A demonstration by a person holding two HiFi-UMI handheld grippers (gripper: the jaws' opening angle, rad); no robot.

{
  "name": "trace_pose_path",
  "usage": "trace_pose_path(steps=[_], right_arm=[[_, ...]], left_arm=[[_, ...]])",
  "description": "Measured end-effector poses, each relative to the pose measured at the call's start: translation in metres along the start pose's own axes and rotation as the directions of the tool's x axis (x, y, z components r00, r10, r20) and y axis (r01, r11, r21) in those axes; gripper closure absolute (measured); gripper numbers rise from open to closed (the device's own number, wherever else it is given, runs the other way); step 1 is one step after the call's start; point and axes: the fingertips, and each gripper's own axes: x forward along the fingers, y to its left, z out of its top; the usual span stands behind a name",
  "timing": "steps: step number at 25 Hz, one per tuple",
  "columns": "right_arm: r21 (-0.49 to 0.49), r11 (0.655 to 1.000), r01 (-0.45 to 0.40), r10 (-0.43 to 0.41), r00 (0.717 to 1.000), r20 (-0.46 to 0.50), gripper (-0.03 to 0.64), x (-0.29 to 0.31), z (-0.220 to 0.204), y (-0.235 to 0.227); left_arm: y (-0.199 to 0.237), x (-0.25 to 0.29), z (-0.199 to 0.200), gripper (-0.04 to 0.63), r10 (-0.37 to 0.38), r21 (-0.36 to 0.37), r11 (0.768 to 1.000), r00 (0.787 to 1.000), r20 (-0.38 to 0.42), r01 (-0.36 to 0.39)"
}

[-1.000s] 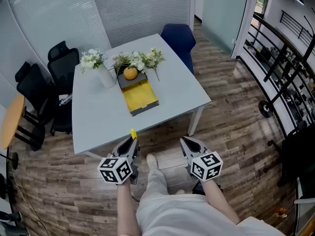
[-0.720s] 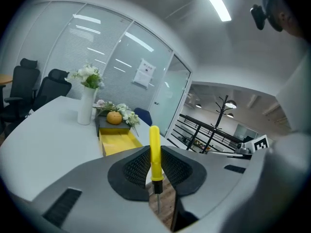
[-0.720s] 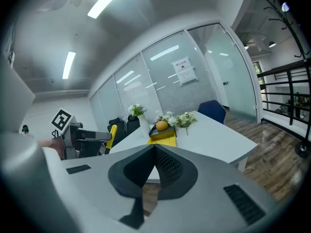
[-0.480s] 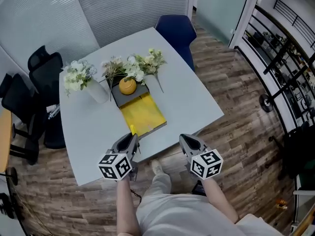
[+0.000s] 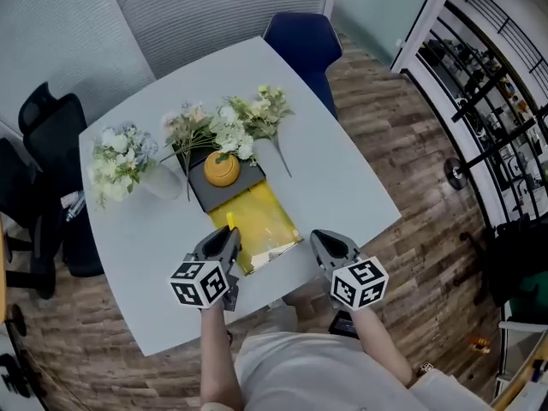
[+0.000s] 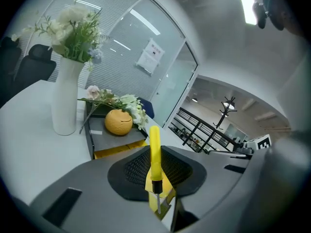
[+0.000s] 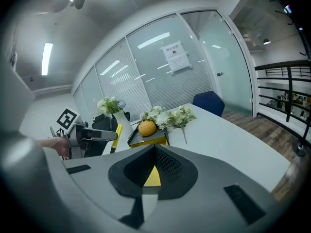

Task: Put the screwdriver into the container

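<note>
My left gripper (image 5: 227, 240) is shut on a screwdriver with a yellow handle (image 5: 230, 223). The handle stands up between the jaws in the left gripper view (image 6: 154, 147), its thin metal shaft pointing down. That gripper hovers at the near left corner of the yellow open container (image 5: 261, 228), whose grey back part carries an orange ball (image 5: 222, 169). My right gripper (image 5: 324, 242) is shut and holds nothing, just right of the container's near end. The right gripper view shows the left gripper (image 7: 95, 135) with the screwdriver (image 7: 117, 134) beside the container (image 7: 151, 141).
The white table (image 5: 342, 187) also carries a white vase of flowers (image 5: 163, 181) at the left and loose flower stems (image 5: 257, 114) behind the container. A blue chair (image 5: 300, 34) stands at the far side and black chairs (image 5: 47, 114) at the left.
The view has closed in on the table. Both grippers, earlier over the floor short of the table, now hang over its near edge by the container. The left still grips the screwdriver.
</note>
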Motion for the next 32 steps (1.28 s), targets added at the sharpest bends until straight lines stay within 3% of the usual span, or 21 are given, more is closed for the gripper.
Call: trace_pose_path(steps=[7,15,32], right_arm=[[-0.008,1.000,0.008,-0.009,1.000,-0.030,0.601,0.032,0.002,0.002],[0.012,1.000,0.026,-0.026,0.999,0.027,0.601,0.025,0.023,-0.006],[0.043,0.999,0.017,-0.015,0.998,-0.059,0.601,0.042,0.000,-0.036]], left_arm=[[0.023,0.024,0.003,0.528,-0.032,-0.022,0.999,0.999,-0.028,0.031],[0.017,0.040,-0.003,0.528,-0.061,-0.006,0.998,0.996,-0.069,0.061],[0.030,0.071,-0.025,0.528,-0.011,0.003,1.000,0.982,-0.188,0.012]])
